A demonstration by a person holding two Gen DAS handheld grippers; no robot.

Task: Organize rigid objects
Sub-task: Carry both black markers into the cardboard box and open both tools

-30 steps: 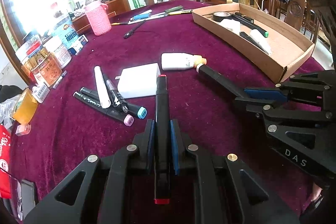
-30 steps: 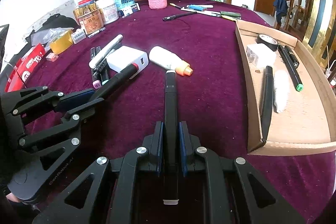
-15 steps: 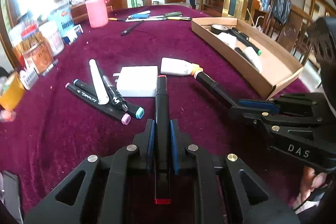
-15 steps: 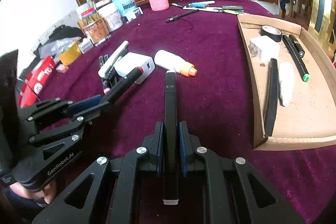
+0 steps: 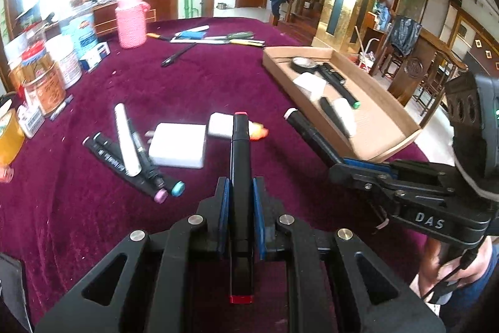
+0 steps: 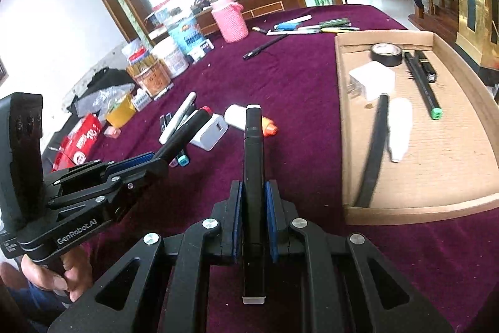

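Observation:
My left gripper [image 5: 240, 195] is shut on a black marker with red ends [image 5: 240, 152], held above the purple tablecloth. My right gripper [image 6: 253, 205] is shut on a black marker with white ends [image 6: 253, 152]; it also shows in the left wrist view [image 5: 312, 136]. The left gripper shows in the right wrist view [image 6: 149, 161]. A cardboard tray [image 6: 418, 195] at the right holds black tape [image 6: 386, 53], a white charger [image 6: 372, 81], black markers [image 6: 421, 80] and a white tube [image 6: 399, 127]. On the cloth lie a white charger [image 5: 177, 144], a white bottle with orange cap [image 5: 221, 125] and several markers [image 5: 131, 155].
Jars, tins and a pink knitted cup [image 5: 131, 24] stand along the table's far left. Pens and tools [image 5: 215, 38] lie at the far edge. A yellow tape roll [image 5: 9, 136] and red packet [image 6: 81, 139] sit at the left edge.
Both grippers have lifted and turned to the right, toward the tray, each still holding its marker. The tray now sits nearer in both views.

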